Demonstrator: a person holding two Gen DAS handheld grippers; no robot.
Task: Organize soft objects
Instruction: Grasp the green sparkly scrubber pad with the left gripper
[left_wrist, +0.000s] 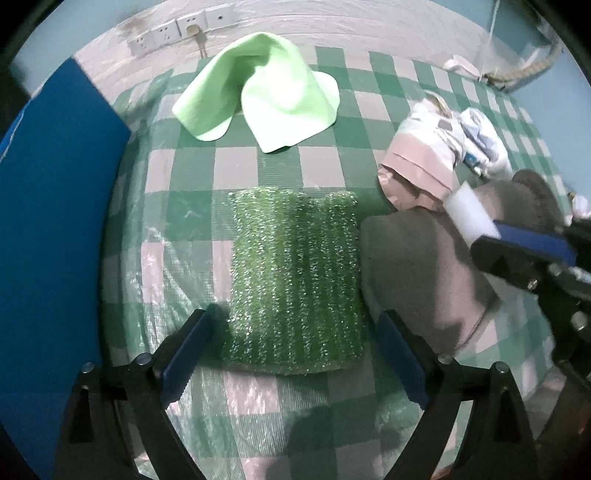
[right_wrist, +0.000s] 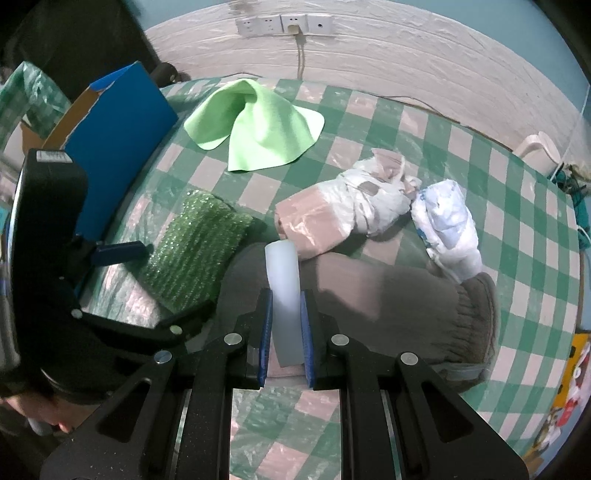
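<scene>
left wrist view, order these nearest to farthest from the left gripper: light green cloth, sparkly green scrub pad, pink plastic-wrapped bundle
1. Sparkly green scrub pad: straight ahead, its near edge between the open fingers of the left gripper.
2. Pink plastic-wrapped bundle: farther back, to the right.
3. Light green cloth: farthest, draped at the table's back edge near the wall.

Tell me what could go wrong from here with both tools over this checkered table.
The right tool pinches only the near end of the white foam block, so it might tilt or slip out. The open left tool straddles the glittery green scrubbing pad, whose edge lies against the grey fleece cloth; closing could snag that cloth too.
</scene>
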